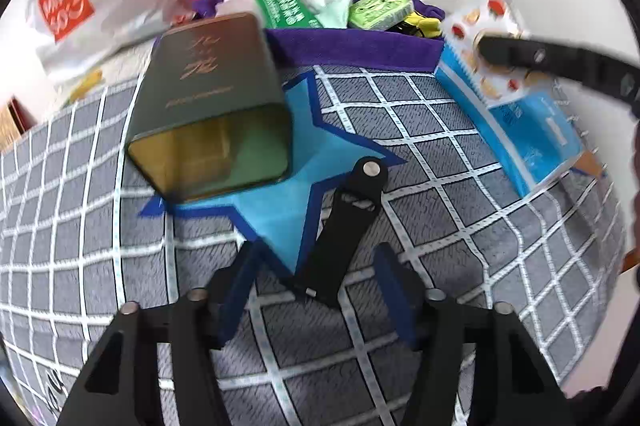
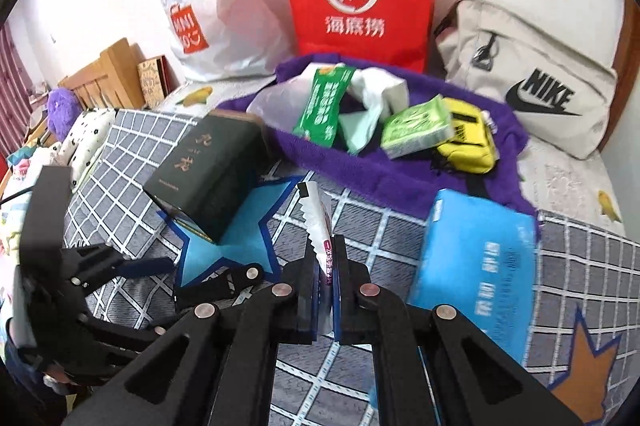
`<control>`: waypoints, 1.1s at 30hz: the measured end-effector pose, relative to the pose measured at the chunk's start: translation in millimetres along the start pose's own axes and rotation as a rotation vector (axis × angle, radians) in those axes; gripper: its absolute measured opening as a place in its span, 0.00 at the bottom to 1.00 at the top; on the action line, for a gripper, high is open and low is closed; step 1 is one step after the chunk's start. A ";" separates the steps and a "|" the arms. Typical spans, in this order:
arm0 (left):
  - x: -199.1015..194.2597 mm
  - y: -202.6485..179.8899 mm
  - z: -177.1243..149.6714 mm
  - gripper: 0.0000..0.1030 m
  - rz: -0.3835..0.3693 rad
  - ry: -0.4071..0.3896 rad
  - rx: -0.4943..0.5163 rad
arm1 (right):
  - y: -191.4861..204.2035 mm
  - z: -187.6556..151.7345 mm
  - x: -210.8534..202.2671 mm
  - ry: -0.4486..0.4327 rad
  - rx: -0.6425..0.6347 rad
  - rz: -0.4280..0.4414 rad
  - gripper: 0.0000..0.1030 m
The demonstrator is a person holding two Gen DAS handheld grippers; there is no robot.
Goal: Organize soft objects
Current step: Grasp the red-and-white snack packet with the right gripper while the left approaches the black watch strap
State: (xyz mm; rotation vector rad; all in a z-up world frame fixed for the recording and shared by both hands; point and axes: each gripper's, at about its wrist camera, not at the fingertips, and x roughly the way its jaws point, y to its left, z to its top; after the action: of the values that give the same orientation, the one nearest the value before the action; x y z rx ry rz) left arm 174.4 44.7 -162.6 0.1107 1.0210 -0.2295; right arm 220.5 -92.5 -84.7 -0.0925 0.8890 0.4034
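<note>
My right tool [image 2: 326, 286] is clenched on a flat packet [image 2: 318, 226] standing on edge, long axis pointing ahead. The purple blanket [image 2: 360, 166] pile lies straight ahead. My left tool [image 1: 316, 290] is released, over the bed [image 1: 440, 154].

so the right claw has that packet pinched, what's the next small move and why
Probably carry the packet forward to the purple towel and let go there. The right claw is shut on its lower edge, and the other soft packs, like the green tissue pack, already lie on the towel. The left claw is open and holds nothing.
</note>
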 end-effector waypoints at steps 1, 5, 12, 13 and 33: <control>0.4 -2.4 0.7 0.46 0.006 -0.006 0.015 | -1.3 -0.6 -3.9 -0.007 0.006 0.002 0.05; -3.6 -4.4 3.1 0.22 -0.039 -0.007 0.021 | -4.7 -5.7 -19.9 -0.036 0.025 0.009 0.05; -11.9 1.7 -3.0 0.22 -0.095 0.026 -0.033 | -15.4 -10.3 -30.1 -0.065 0.073 0.037 0.05; -11.7 1.9 -2.5 0.22 -0.096 0.025 -0.038 | -16.1 -11.2 -31.0 -0.067 0.079 0.044 0.05; -11.5 -20.9 6.5 0.19 -0.009 0.035 0.072 | -30.8 -28.5 -55.4 -0.088 0.108 0.058 0.05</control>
State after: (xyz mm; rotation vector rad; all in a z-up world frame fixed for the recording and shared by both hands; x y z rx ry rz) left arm 169.0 24.7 -149.1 0.1754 1.0480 -0.2732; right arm 180.2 -144.7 -62.7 0.0502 0.8265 0.4101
